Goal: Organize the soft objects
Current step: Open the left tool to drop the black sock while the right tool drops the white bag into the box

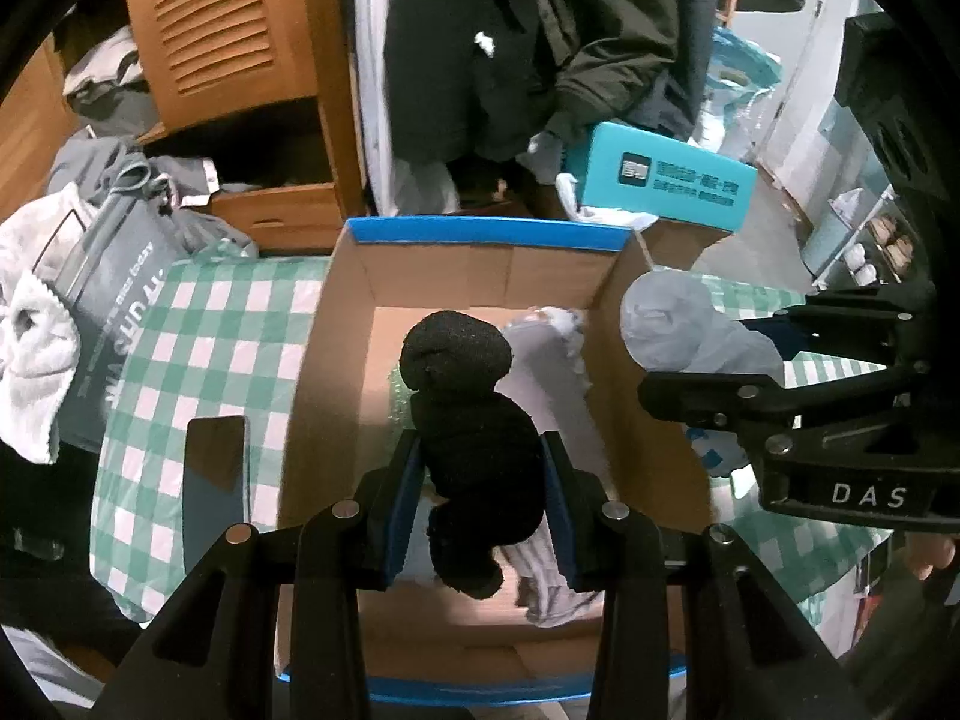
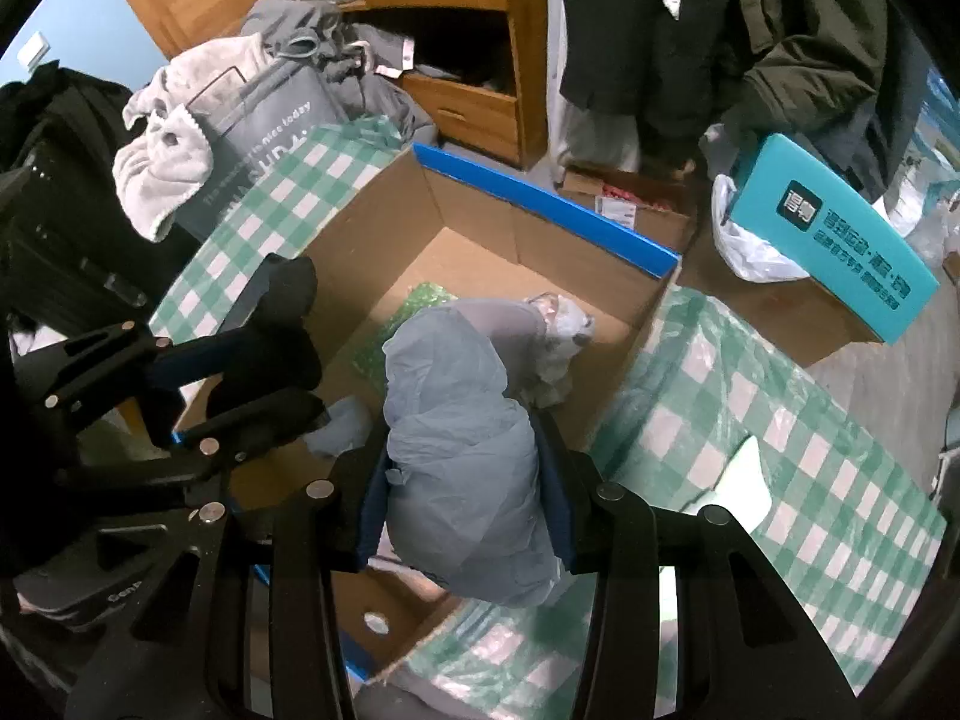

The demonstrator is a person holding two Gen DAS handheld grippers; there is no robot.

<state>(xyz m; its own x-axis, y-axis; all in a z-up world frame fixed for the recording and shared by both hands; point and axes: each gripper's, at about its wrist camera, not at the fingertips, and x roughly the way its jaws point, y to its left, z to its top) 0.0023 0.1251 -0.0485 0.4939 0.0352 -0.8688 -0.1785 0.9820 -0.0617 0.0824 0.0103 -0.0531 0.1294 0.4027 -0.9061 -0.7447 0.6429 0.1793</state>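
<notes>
My left gripper is shut on a rolled black sock bundle and holds it over the open cardboard box with the blue rim. My right gripper is shut on a pale grey-blue soft bundle, held above the same box. Each gripper shows in the other's view: the right one with its grey bundle at the box's right wall, the left one with the black bundle at the box's left side. Light grey cloth pieces lie inside the box.
The box stands on a green-and-white checked cloth. A grey tote bag and a white fluffy towel lie to the left. A teal box stands at the right, a wooden cabinet and dark hanging coats behind.
</notes>
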